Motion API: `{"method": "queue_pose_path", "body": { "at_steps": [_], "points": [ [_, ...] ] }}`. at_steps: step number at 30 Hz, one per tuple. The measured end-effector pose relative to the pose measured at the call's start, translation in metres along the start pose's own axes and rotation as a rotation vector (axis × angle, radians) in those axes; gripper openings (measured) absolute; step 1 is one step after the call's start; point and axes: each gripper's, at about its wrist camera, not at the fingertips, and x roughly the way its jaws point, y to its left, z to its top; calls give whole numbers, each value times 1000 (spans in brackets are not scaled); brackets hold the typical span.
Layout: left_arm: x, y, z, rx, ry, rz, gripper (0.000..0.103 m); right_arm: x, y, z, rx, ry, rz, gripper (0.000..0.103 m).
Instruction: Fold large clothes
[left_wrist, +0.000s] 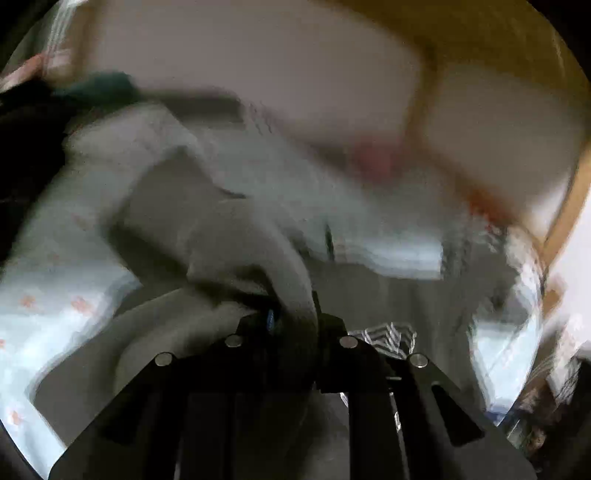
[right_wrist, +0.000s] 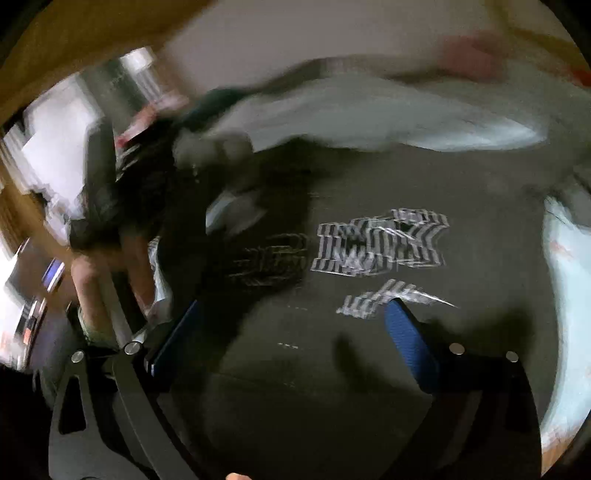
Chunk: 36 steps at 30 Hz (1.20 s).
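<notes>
Garment: my dark grey sweatshirt (right_wrist: 369, 184), soft knit, striped white block print (right_wrist: 380, 242), spread flat on the bed.
Bedsheet: pale blue sheet (left_wrist: 55, 295), small orange flowers.
My left gripper (left_wrist: 291, 317): black jaws clamped on a thick rolled fold of the sweatshirt.
My right gripper (right_wrist: 291, 328): blue-padded fingers (right_wrist: 410, 339) spread wide above the print, nothing between.
Sharpness: both views motion-blurred.
</notes>
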Motion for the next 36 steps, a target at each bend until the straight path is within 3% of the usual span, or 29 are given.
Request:
{"method": "queue_pose_path", "body": {
  "at_steps": [3, 4, 6, 7, 10, 12, 14, 17, 19, 20, 21, 22, 23, 24, 25, 26, 28, 30, 32, 34, 35, 36],
  "points": [
    [65, -43, -47, 113, 190, 50, 15, -17, -30, 4, 66, -18, -73, 98],
    [75, -50, -68, 116, 198, 53, 18, -18, -33, 10, 63, -22, -69, 98],
    [70, -54, -89, 174, 78, 95, 19, -11, -38, 27, 53, -28, -49, 100],
    [69, -57, -95, 216, 58, 114, 19, 0, -40, 38, 47, -15, -46, 100],
    [68, -55, -92, 207, 57, 108, 19, 41, -39, 66, 37, 63, -58, 100],
    [69, -57, -95, 217, 46, 118, 19, 90, -38, 94, 79, 187, -80, 99],
    [70, -59, -102, 236, 38, 134, 19, 134, -31, 110, 107, 273, -38, 99],
    [72, -66, -104, 276, 33, 170, 19, 194, -9, 126, 59, 409, -12, 97],
    [71, -68, -104, 286, 38, 177, 19, 226, 2, 130, 45, 498, 21, 52],
    [70, -67, -103, 284, 47, 169, 19, 232, 4, 130, 24, 506, 0, 11],
    [64, -65, -98, 265, 69, 139, 19, 235, 2, 132, 28, 496, -30, 11],
    [47, -55, -90, 184, 86, 65, 19, 234, -2, 132, 59, 489, -2, 11],
    [36, -48, -85, 132, 81, 38, 19, 230, -3, 134, 71, 470, 41, 11],
    [11, -34, -76, 35, 58, 11, 21, 210, -4, 138, 81, 387, 150, 11],
    [-13, -19, -68, -43, 27, 18, 32, 185, -7, 142, 87, 279, 286, 11],
    [-30, -8, -63, -91, -3, 42, 40, 157, -17, 146, 115, 160, 401, 11],
    [-75, 33, -48, -228, -124, 143, 65, 115, -48, 154, 225, 3, 474, 11],
    [-97, 81, -34, -340, -196, 297, 69, 89, -78, 156, 294, -79, 446, 11],
    [-89, 126, -24, -405, -148, 381, 69, 72, -110, 152, 365, -108, 417, 11],
    [-47, 174, -19, -471, 51, 277, 68, 58, -125, 145, 377, -115, 382, 11],
    [-19, 193, -18, -499, 140, 165, 67, 53, -128, 141, 368, -110, 377, 11],
    [-6, 198, -15, -505, 163, 130, 67, 48, -130, 134, 352, -94, 362, 11]
  ]
}}
